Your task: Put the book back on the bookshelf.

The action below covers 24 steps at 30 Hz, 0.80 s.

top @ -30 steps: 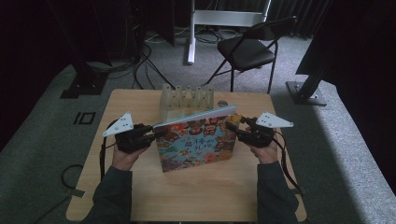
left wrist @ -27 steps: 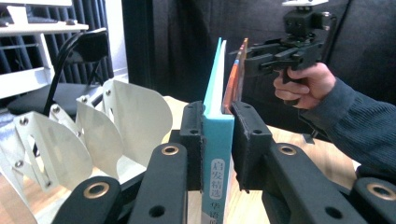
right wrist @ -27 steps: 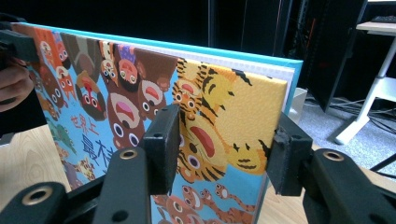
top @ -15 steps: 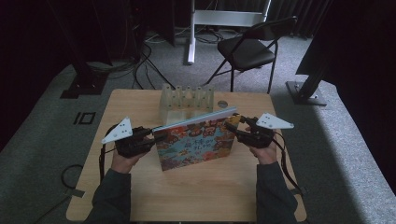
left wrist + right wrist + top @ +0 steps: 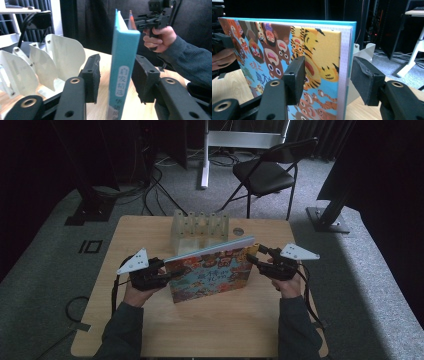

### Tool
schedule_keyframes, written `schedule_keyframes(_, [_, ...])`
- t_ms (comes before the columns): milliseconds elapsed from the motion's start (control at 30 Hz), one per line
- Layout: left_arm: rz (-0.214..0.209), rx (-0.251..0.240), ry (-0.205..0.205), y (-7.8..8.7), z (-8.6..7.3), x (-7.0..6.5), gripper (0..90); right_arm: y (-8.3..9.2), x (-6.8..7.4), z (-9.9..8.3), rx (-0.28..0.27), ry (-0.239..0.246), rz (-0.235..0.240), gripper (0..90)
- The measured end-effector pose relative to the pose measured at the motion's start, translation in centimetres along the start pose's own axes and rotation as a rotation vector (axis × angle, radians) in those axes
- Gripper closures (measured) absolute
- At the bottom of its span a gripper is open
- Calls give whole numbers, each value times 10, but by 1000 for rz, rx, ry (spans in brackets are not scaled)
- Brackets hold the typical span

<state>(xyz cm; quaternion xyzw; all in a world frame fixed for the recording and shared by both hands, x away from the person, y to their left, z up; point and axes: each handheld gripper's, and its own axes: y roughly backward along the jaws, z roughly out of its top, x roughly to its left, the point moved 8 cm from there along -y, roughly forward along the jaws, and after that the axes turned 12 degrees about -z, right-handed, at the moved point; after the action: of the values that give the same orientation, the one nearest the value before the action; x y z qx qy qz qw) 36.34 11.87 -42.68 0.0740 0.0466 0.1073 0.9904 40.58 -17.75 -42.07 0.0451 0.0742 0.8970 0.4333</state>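
Book (image 5: 212, 272) stands on edge mid-table before the white rack (image 5: 200, 227); left gripper (image 5: 172, 275) jaws just been opening, right gripper (image 5: 254, 257) jaws apart too, nothing clamps it, could topple flat

- You work in a lab or studio: black curtains (image 5: 45, 165) enclose it and grey carpet (image 5: 350, 270) covers the floor.
- Cables (image 5: 155, 180), stand bases (image 5: 327, 217), a folding chair (image 5: 267, 172) surround your wooden table (image 5: 200, 330).

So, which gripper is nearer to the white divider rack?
Left. The left gripper holds the picture book's spine end below the white divider rack; the right gripper is farther off.
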Motion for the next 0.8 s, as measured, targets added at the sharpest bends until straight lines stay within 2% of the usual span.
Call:
schedule_keyframes(200, [7,9,-15,-2,-1,0,569,3,-6,-3,7,-4,-15,449])
schedule_keyframes(400, [23,-6,-31,-4,-3,0,585,4,-10,-11,30,-11,-22,440])
schedule_keyframes(800, [19,9,-21,-9,-11,0,639,7,-19,-21,52,-30,-49,432])
